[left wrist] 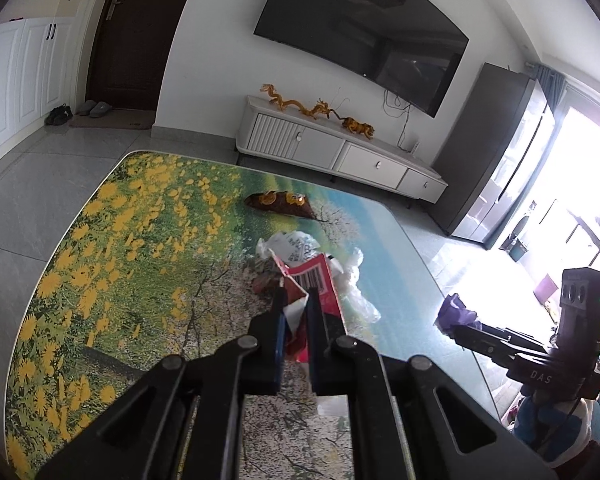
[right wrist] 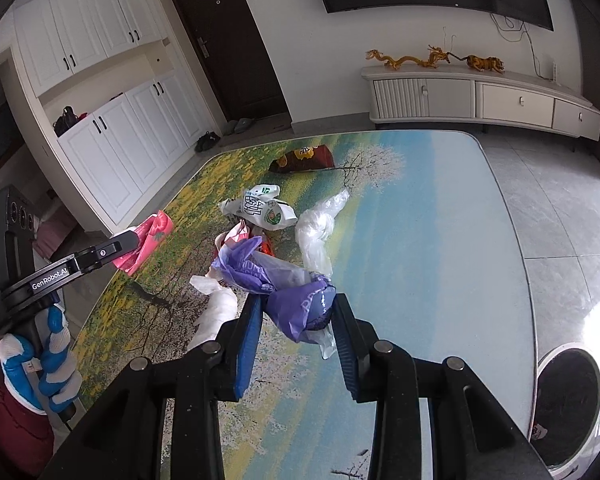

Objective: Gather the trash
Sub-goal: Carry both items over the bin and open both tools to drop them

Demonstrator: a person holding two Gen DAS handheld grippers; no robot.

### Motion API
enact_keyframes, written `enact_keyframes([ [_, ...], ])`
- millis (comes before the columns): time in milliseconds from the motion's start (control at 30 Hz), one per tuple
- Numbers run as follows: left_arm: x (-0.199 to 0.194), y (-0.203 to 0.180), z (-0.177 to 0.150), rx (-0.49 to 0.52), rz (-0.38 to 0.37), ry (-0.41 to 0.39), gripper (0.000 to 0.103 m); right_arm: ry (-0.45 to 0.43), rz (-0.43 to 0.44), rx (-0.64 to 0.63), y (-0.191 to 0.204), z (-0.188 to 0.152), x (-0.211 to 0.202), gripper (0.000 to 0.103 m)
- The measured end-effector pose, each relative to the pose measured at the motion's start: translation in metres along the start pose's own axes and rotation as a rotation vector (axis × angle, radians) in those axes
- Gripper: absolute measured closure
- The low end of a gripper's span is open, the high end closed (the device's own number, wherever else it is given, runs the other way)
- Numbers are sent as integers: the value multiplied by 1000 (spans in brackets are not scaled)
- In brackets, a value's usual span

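My left gripper is shut on a red wrapper with a barcode and holds it above the table; from the right wrist view the same wrapper looks pink in that gripper. My right gripper is shut on a purple plastic bag above the table, and it shows at the right of the left wrist view. On the table lie a white printed bag, a clear plastic bag, a white crumpled wrapper and a brown snack bag.
The table has a flower and landscape print. A round trash bin stands on the floor at the table's near right corner. A white TV cabinet, a dark door and white cupboards line the walls.
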State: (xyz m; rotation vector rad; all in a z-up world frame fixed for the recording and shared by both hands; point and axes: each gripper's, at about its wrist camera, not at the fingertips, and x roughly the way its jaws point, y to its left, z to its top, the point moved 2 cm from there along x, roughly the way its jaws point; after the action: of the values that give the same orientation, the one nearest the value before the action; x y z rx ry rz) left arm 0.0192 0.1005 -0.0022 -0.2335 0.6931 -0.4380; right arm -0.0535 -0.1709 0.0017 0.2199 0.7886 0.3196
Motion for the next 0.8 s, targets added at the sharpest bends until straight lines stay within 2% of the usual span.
enact_keyframes([
  [233, -10, -61, 11, 71, -81, -27, 95, -96, -54, 49, -24, 0, -51, 70],
  [433, 1, -133, 17, 163, -168, -13, 95, -184, -132, 123, -66, -5, -101, 70],
  [600, 23, -206, 16, 250, -244, 26, 95, -240, -232, 199, -110, -16, -140, 70],
  [800, 64, -287, 0, 336, -314, 103, 95, -272, -373, 293, -169, -36, -173, 70],
])
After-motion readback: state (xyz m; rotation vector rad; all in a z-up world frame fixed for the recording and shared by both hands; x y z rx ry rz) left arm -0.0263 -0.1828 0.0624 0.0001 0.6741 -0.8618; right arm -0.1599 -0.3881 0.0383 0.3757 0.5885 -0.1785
